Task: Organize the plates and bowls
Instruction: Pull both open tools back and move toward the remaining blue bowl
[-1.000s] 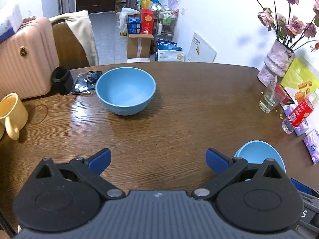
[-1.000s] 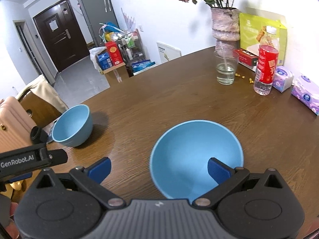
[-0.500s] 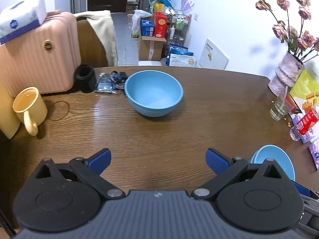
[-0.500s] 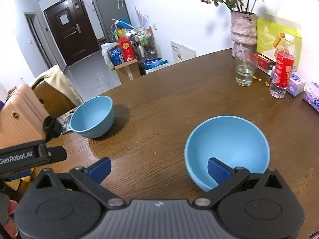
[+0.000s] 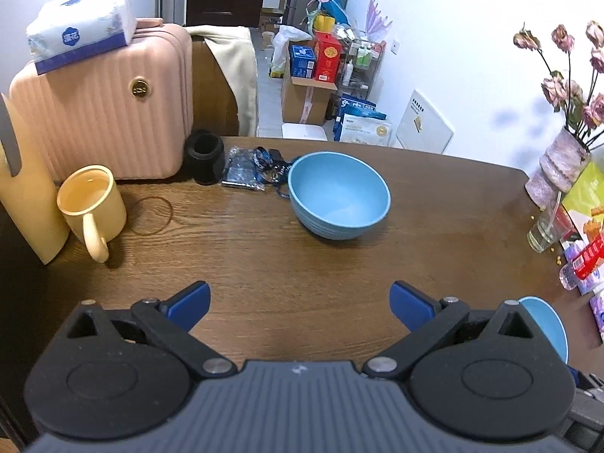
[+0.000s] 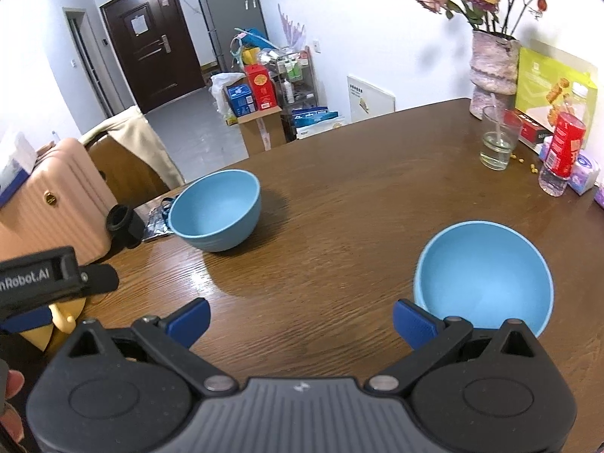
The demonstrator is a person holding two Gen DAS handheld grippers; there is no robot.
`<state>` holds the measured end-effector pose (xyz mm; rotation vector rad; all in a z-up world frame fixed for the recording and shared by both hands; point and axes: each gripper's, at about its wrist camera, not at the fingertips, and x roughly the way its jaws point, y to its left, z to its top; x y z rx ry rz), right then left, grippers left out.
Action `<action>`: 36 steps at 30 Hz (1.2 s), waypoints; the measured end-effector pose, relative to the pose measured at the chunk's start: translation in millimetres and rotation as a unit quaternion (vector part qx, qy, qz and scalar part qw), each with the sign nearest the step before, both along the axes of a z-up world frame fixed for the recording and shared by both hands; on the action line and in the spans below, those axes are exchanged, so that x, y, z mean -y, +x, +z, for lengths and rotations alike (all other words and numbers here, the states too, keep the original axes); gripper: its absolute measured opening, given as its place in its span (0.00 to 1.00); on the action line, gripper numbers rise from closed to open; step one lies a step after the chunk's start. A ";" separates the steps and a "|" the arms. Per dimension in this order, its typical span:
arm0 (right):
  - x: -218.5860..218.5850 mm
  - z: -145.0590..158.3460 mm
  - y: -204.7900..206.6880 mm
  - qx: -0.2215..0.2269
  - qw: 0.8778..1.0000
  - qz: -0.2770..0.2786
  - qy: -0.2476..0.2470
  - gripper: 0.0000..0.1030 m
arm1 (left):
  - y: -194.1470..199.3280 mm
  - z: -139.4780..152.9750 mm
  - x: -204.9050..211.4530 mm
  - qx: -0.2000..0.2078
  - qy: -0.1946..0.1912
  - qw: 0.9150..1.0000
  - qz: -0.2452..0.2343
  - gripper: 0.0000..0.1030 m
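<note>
Two blue bowls stand upright on the brown wooden table (image 5: 434, 226). The far bowl (image 5: 339, 193) sits near the table's back; it also shows in the right wrist view (image 6: 216, 209). The near bowl (image 6: 484, 275) sits at the front right, just ahead of my right gripper's right finger; its rim shows in the left wrist view (image 5: 547, 321). My left gripper (image 5: 300, 302) is open and empty, well short of the far bowl. My right gripper (image 6: 301, 319) is open and empty, left of the near bowl.
A yellow mug (image 5: 92, 205), a black cylinder (image 5: 204, 155) and a lanyard bundle (image 5: 253, 168) lie at the left rear. A pink suitcase (image 5: 102, 105) stands behind them. A glass (image 6: 498, 141), red-labelled bottle (image 6: 562, 151), vase (image 6: 492, 70) and tissue packs crowd the right edge.
Both grippers have pulled back and up from the table. The right gripper has shifted left, so the near bowl now lies off its right finger. Neither bowl has moved.
</note>
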<state>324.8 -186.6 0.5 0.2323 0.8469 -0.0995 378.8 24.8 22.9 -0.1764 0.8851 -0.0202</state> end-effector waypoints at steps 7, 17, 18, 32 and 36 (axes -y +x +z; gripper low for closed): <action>-22.0 3.6 9.4 -0.009 1.000 0.014 -0.007 1.00 | 1.8 3.0 -14.5 0.000 -0.008 1.000 0.008 1.00; -35.3 7.9 32.7 -0.018 0.999 0.029 -0.014 1.00 | 22.2 -0.2 -25.3 -0.009 -0.018 0.999 0.027 1.00; -35.3 8.5 37.4 -0.019 0.999 0.030 -0.014 1.00 | 25.0 0.4 -25.2 -0.009 -0.018 0.999 0.029 1.00; -37.0 0.2 121.9 -0.044 0.997 0.061 -0.005 1.00 | 94.1 -6.2 -33.8 -0.028 -0.010 0.997 0.076 1.00; -33.8 -4.0 151.9 -0.054 0.996 0.070 -0.010 1.00 | 120.6 -12.7 -30.0 -0.039 -0.007 0.996 0.084 1.00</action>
